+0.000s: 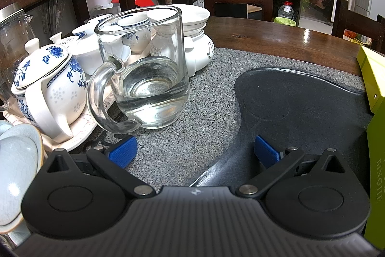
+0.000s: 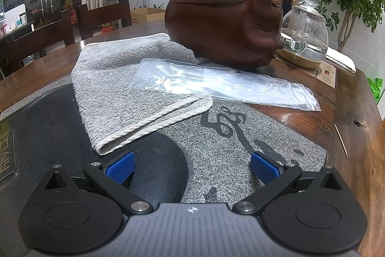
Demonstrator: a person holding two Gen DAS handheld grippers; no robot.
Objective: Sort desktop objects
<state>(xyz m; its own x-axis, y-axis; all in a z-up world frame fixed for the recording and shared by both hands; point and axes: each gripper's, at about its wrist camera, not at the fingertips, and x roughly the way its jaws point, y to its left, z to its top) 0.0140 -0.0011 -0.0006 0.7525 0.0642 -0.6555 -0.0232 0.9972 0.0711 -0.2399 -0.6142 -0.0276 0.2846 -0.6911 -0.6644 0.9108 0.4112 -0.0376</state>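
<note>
In the left wrist view a clear glass pitcher (image 1: 149, 69) with a handle and a little water stands on the granite tea tray (image 1: 192, 136), just ahead and left of my left gripper (image 1: 193, 152), which is open and empty. A blue-and-white teapot (image 1: 48, 88) sits left of the pitcher. In the right wrist view my right gripper (image 2: 192, 168) is open and empty above the tray. Ahead of it lies a folded grey towel (image 2: 125, 88), and a clear plastic bag (image 2: 216, 83) rests partly on the towel.
White cups and bowls (image 1: 192, 23) crowd behind the pitcher. A green box (image 1: 375, 112) stands at the right edge. A carved wooden pig (image 2: 226, 23) sits behind the bag, with a glass kettle (image 2: 305, 33) on a stove beside it. A toothpick (image 2: 340, 140) lies on the wooden table.
</note>
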